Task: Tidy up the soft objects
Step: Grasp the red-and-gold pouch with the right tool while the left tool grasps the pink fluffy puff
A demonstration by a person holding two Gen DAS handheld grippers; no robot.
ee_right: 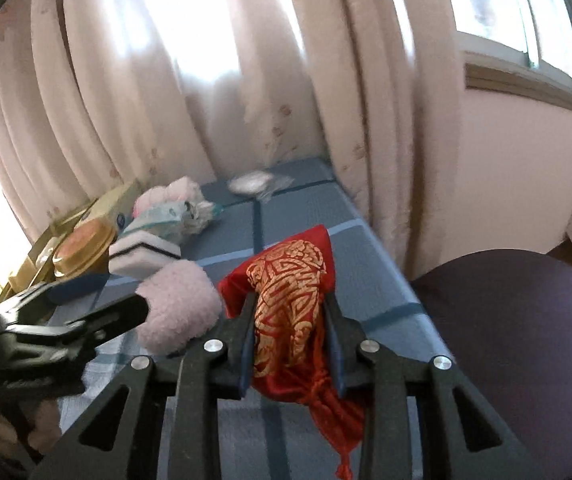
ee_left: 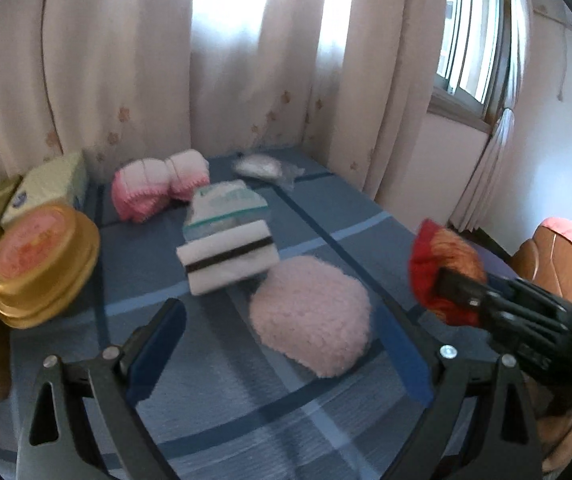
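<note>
The right gripper [ee_right: 288, 316] has its fingers [ee_right: 246, 332] closed on a red pouch [ee_right: 290, 280] with a gold pattern. Both fingers press on its sides, and its red cord and tassel hang down near the camera. The pouch sits at the right side of the bench [ee_right: 286, 208], which has a blue checked cloth over it.

The left gripper [ee_left: 282, 336] has its fingers [ee_left: 158, 344] open wide, with nothing held. A fluffy pink pad [ee_left: 312, 314] lies on the cloth between them, nearer the right finger. I cannot tell if that finger touches it.

Just behind the pad lies a folded white cloth with a dark stripe [ee_left: 228, 258]. A pack in clear wrap with green print [ee_left: 226, 204] rests just behind it. Farther back is a pink and white knitted thing [ee_left: 158, 188]. Near the curtain [ee_left: 146, 60] at the far end lies a small white thing in a clear bag [ee_left: 262, 166].

At the left edge of the bench stands a round gold tin with a pink lid [ee_left: 42, 264]. A pale green box [ee_left: 52, 184] is behind it.

To the right of the bench is a dark round seat [ee_right: 526, 328].
</note>
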